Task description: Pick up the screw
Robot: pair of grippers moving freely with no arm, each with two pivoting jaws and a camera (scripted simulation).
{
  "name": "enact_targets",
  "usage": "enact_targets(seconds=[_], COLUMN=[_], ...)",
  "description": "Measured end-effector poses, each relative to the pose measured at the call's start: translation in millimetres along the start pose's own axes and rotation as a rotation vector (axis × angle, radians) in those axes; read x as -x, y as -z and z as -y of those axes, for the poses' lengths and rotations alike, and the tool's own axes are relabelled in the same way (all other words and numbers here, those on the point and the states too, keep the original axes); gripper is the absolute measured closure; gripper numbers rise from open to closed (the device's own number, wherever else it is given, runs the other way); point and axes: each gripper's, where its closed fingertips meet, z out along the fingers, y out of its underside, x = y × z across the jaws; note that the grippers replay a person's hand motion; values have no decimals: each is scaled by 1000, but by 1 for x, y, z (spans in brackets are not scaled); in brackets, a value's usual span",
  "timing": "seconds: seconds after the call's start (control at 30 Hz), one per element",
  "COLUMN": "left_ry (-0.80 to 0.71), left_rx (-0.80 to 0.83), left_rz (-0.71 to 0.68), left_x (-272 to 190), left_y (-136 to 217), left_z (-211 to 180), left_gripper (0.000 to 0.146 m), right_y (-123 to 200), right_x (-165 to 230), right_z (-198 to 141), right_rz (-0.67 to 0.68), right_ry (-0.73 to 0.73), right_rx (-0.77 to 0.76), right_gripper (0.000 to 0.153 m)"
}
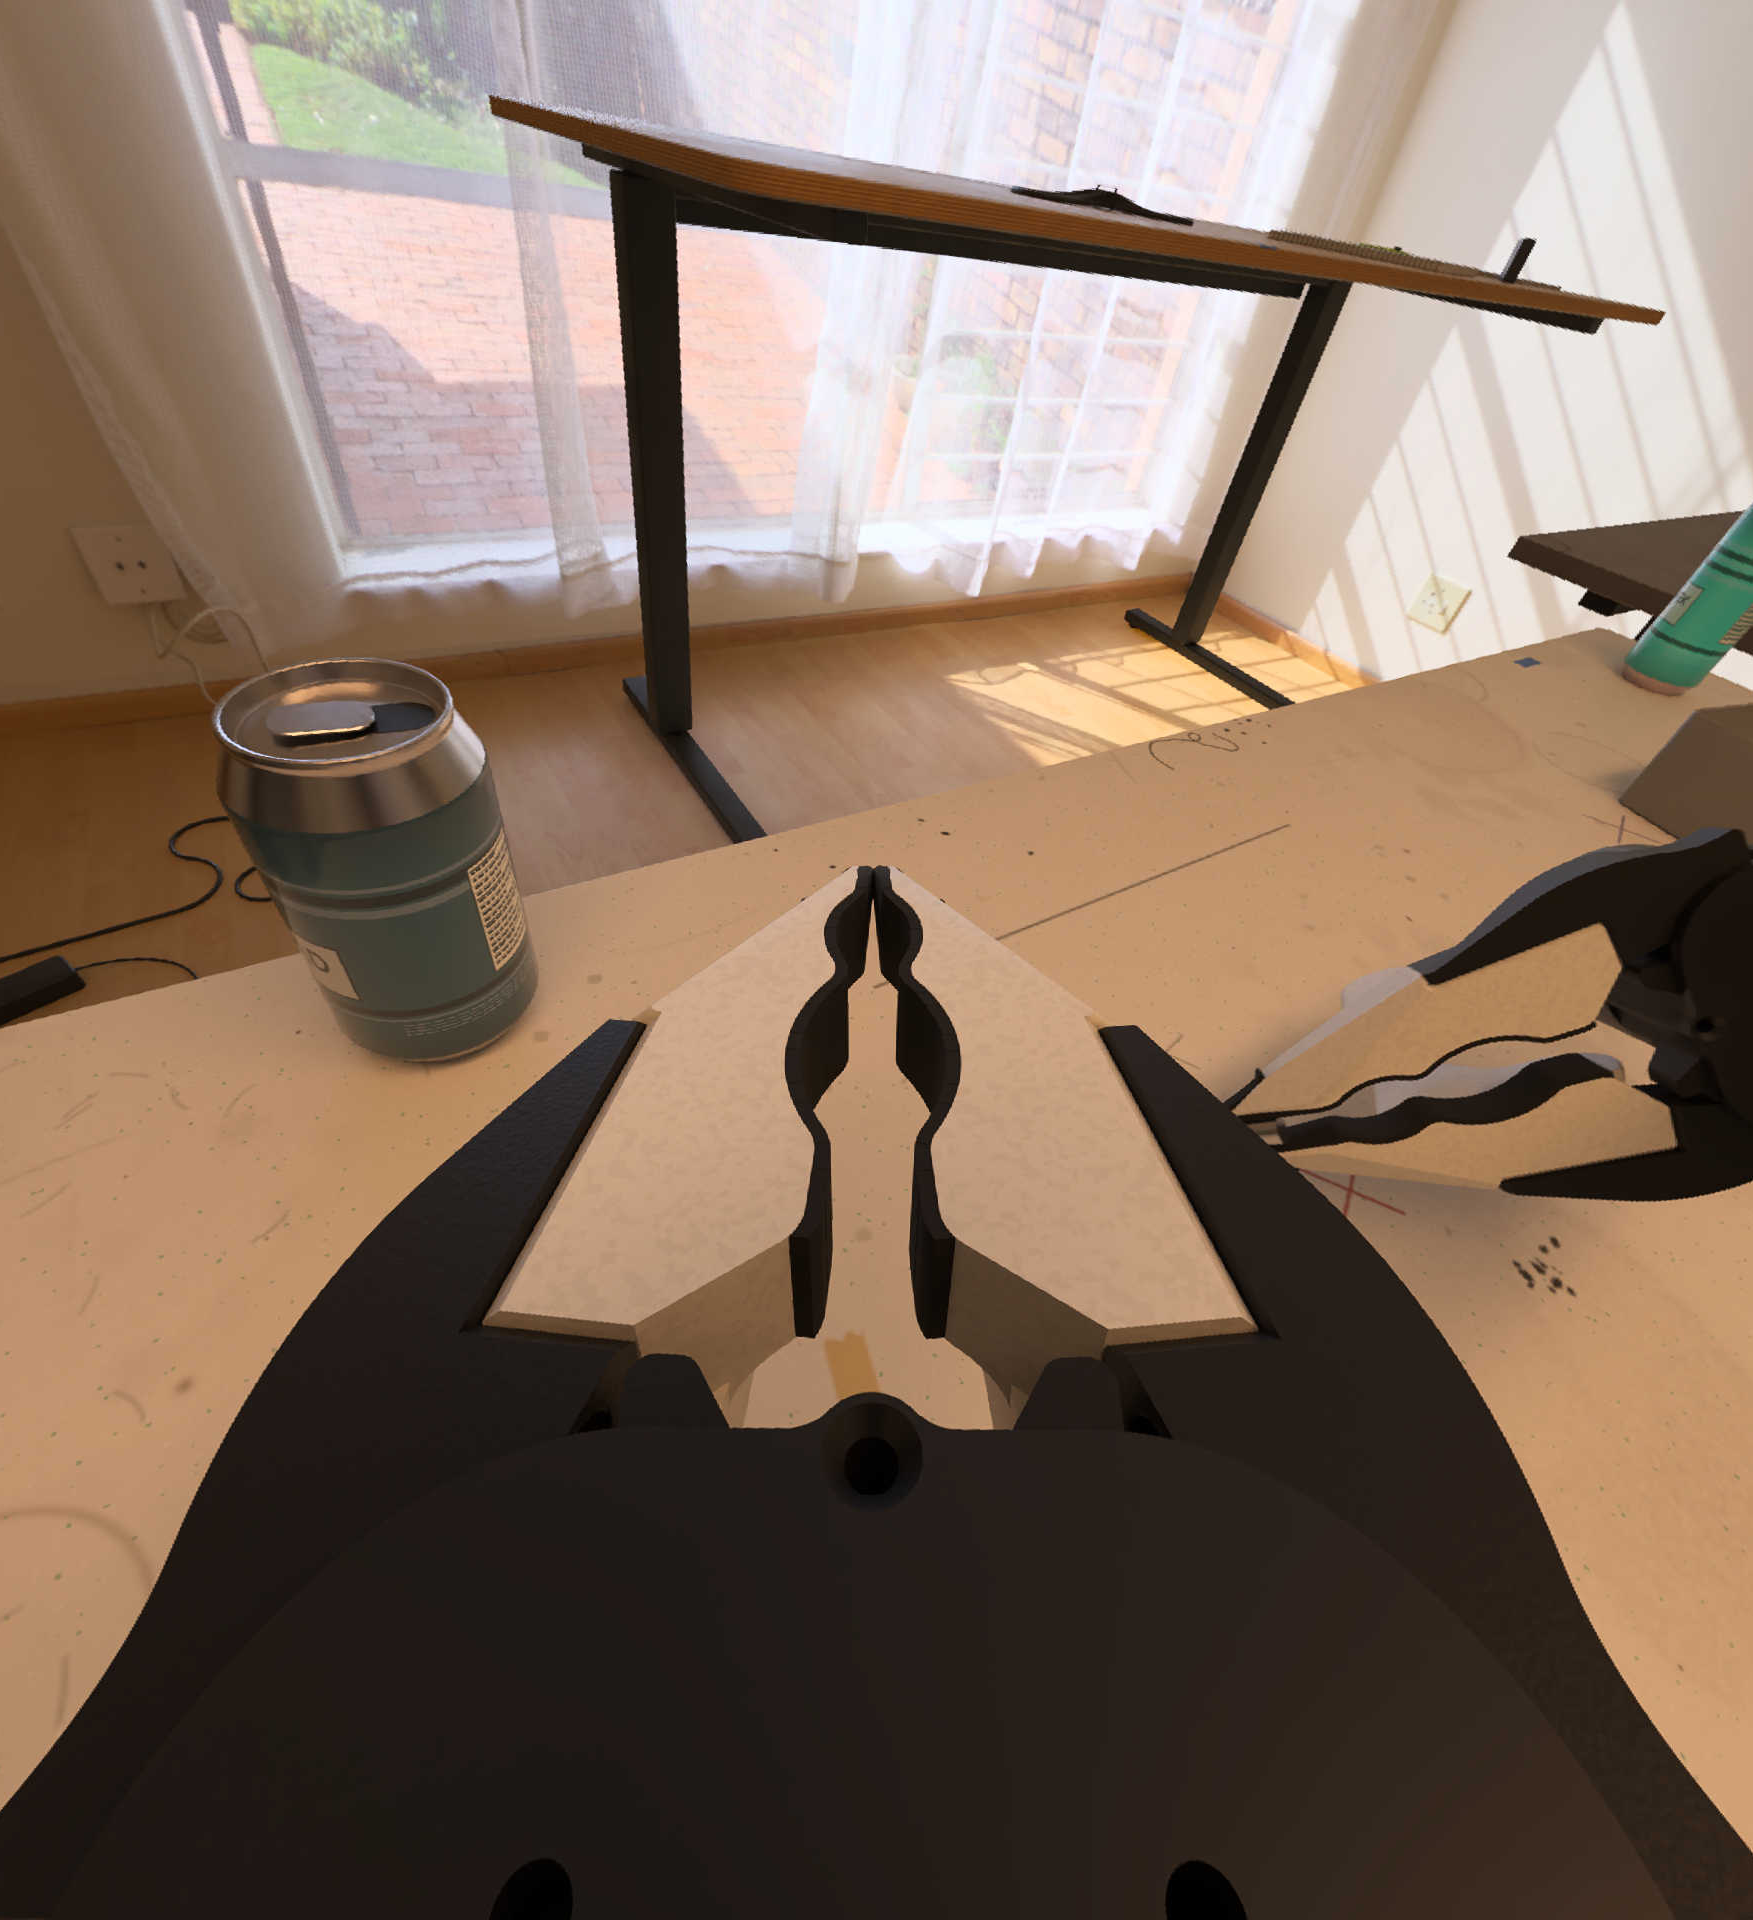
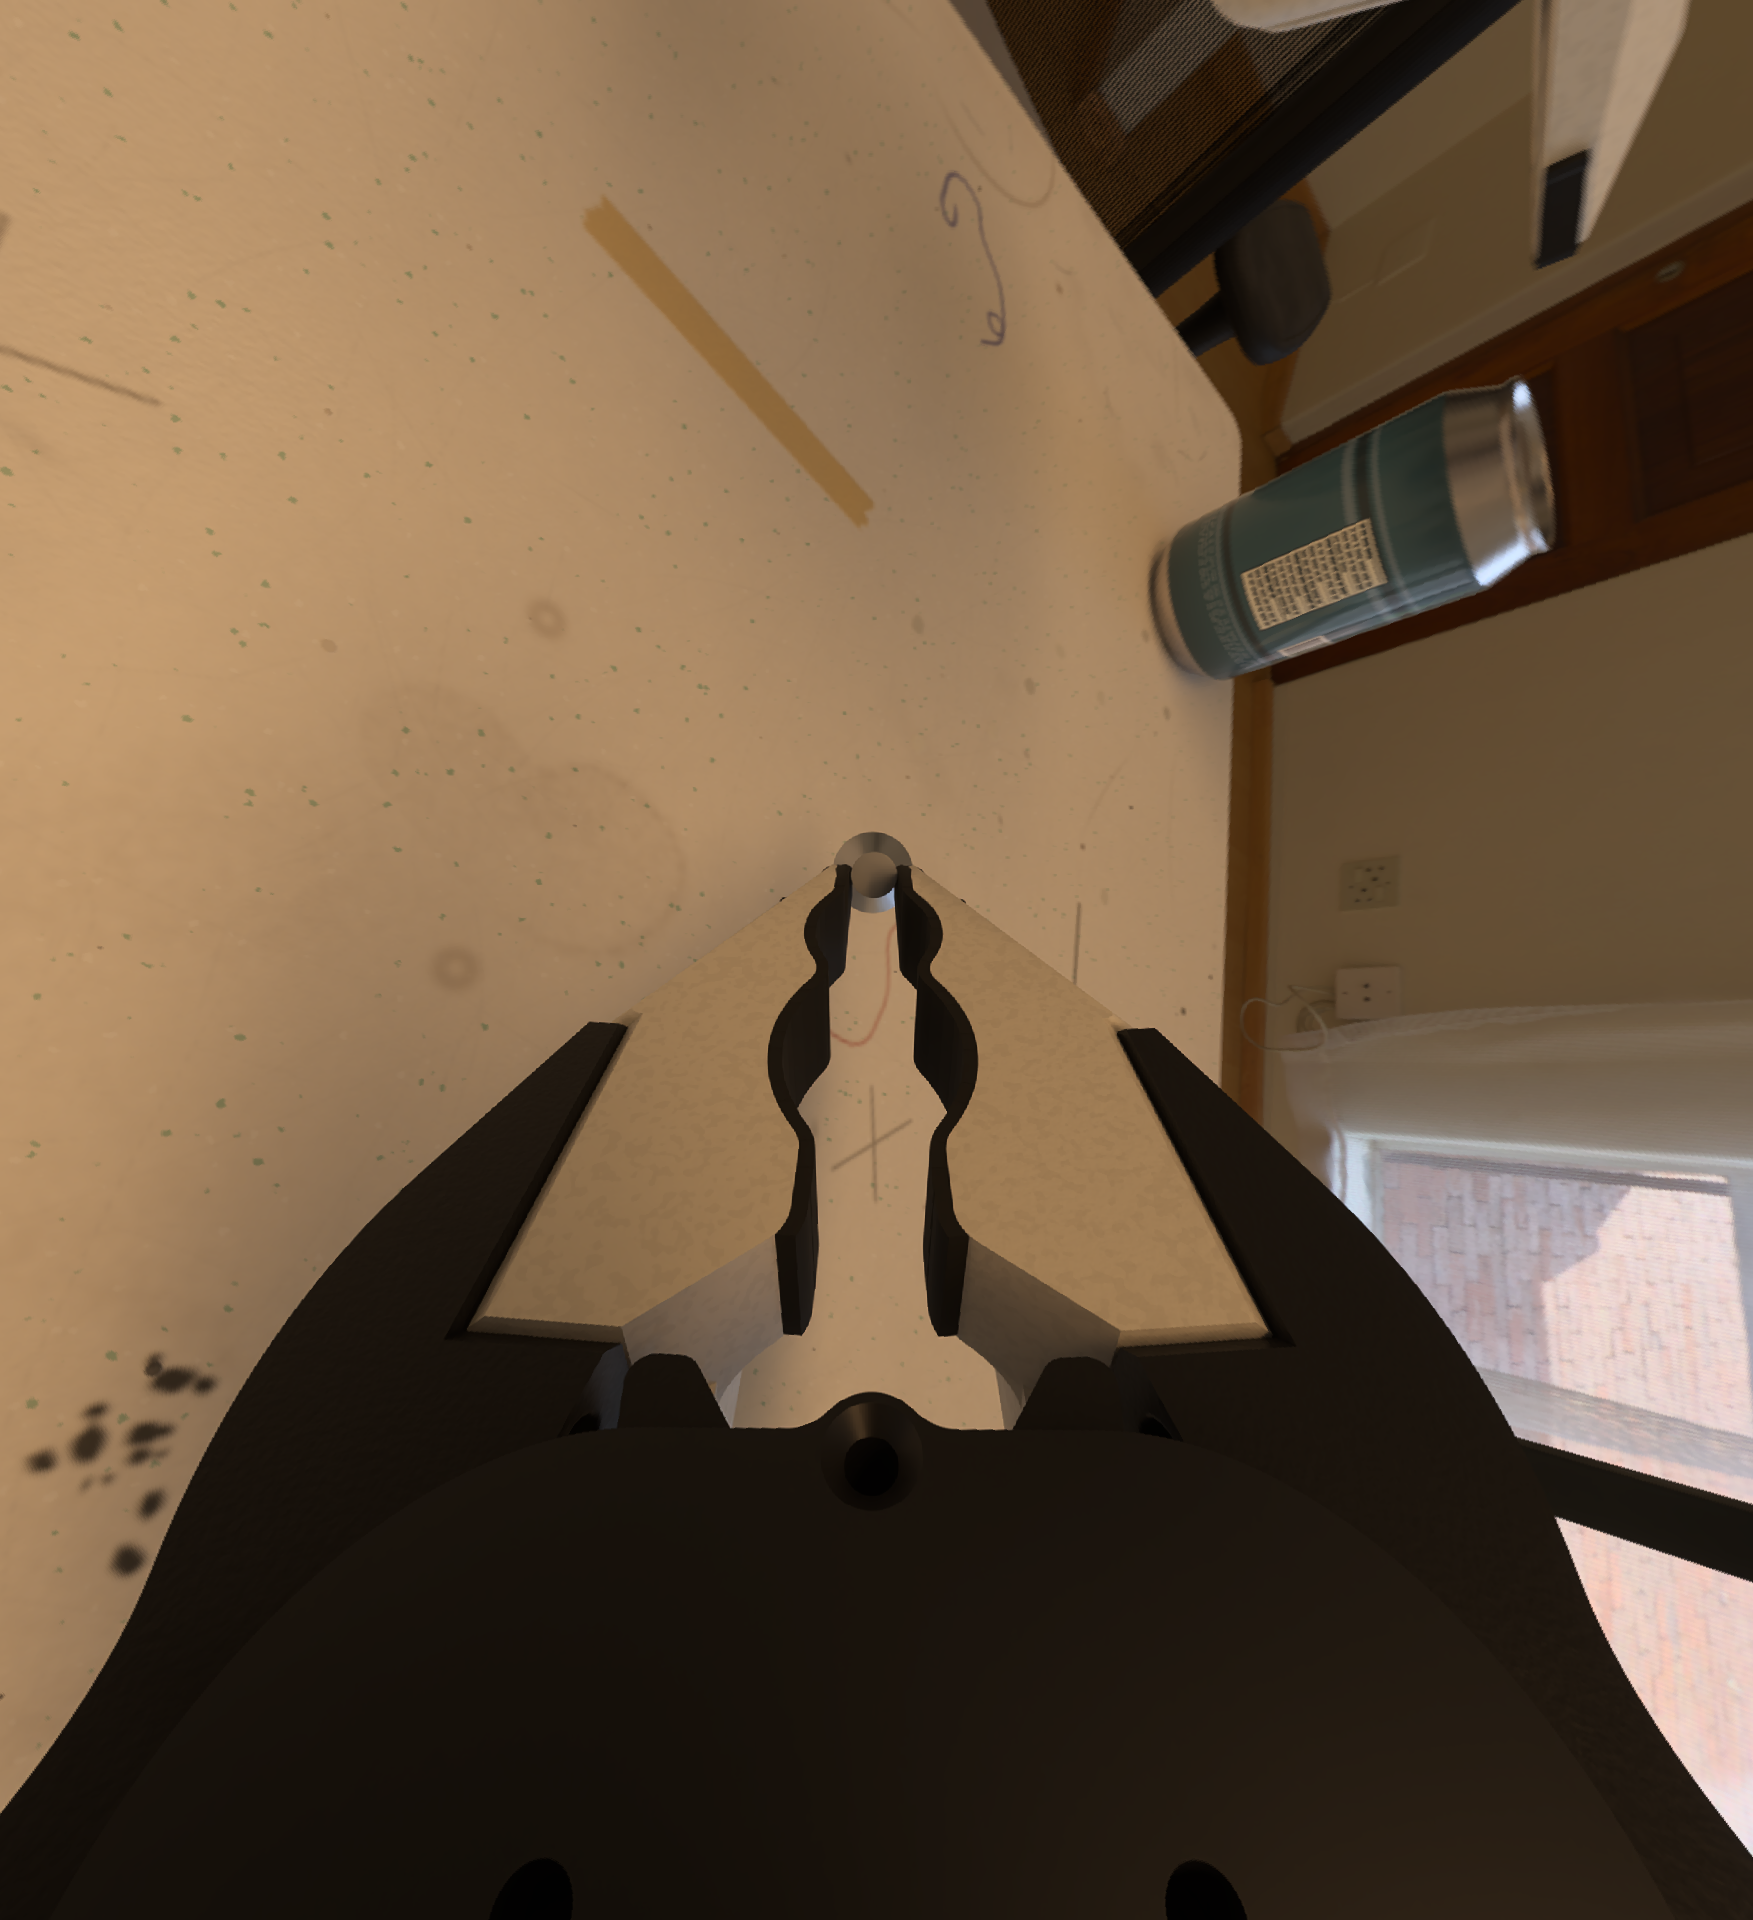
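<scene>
The right gripper is pinching the screw between its fingertips, jaws narrowed onto the grey shaft, the round head showing just past the tips at 12 o'clock. Beneath it the beige table is lying, with the teal can standing near the edge at 2 o'clock. The left gripper is hovering over the same table with its jaws pressed together, empty. A green can is standing at 2 o'clock.
</scene>
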Motion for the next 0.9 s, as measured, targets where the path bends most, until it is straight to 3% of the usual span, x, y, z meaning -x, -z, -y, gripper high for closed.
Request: enact_targets(seconds=[0.17,0.37,0.57,0.9], left_ry=[-1,-31,-81,-147], left_rx=[39,133,180,145], left_rz=[-45,-119,-137,-167], left_x=[-7,-24,-33,-42], left_y=[-1,-9,-12,1], left_z=[-6,-22,-29,-18], left_gripper=[146,143,131,106], right_y=[-2,24,20,11], right_x=[16,39,7,-25], right_z=[4,35,57,34], right_rz=[108,315,219,169], right_ry=[-39,-108,-112,-217], right_rx=[-44,-229,-282,-306], right_gripper=[145,145,145,145])
